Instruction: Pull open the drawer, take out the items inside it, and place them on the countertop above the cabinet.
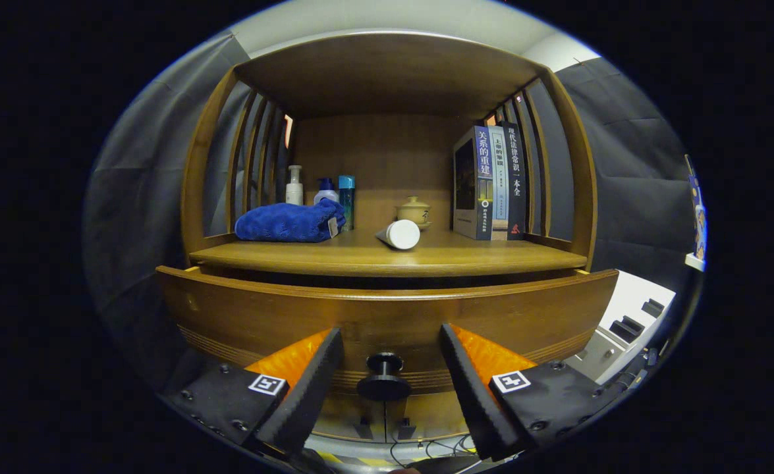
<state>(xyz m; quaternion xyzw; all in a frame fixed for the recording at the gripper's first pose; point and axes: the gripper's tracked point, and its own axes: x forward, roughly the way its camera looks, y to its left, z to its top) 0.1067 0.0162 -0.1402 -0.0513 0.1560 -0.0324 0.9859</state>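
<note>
A folded blue towel [289, 222] lies at the left of the shelf surface. Behind it stand a white pump bottle [294, 186], a smaller blue-capped bottle [325, 191] and a slim teal bottle [346, 199], close together near the wooden back panel [373, 158]. A small lidded ceramic cup [414, 211] sits farther back near the middle. Three books [492, 181] stand upright at the right, against the slatted side [535, 158]. A white unit with dark slots [630, 322] sits lower right.
</note>
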